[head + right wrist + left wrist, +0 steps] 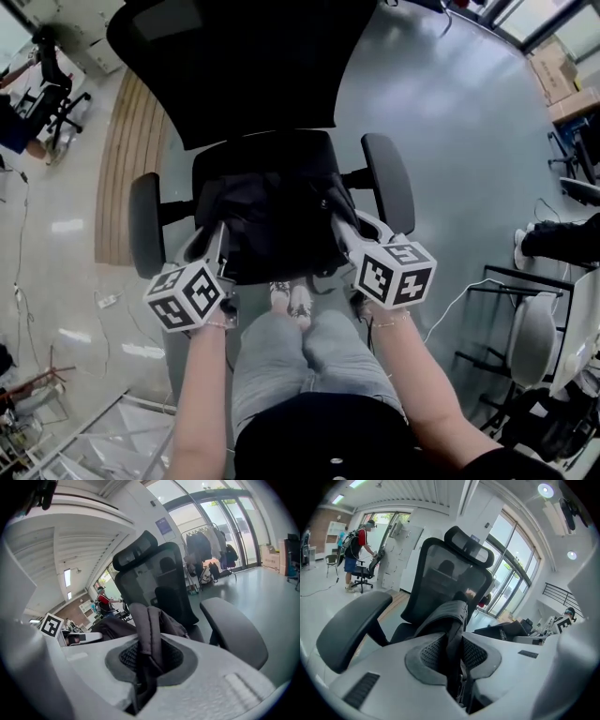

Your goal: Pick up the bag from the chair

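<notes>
A black bag (274,223) lies on the seat of a black office chair (234,66). My left gripper (221,234) is at the bag's left side, shut on a black strap of the bag (452,639) that runs between its pads. My right gripper (337,227) is at the bag's right side, shut on a padded dark strap (149,634) standing up between its pads. The rest of the bag (112,626) shows behind the straps, in front of the chair's mesh backrest (161,581).
The chair's armrests (145,225) (389,178) flank both grippers. My knees (300,347) are close to the seat's front edge. A second chair (534,337) and a desk frame stand at the right. A person (354,550) stands far off by another chair.
</notes>
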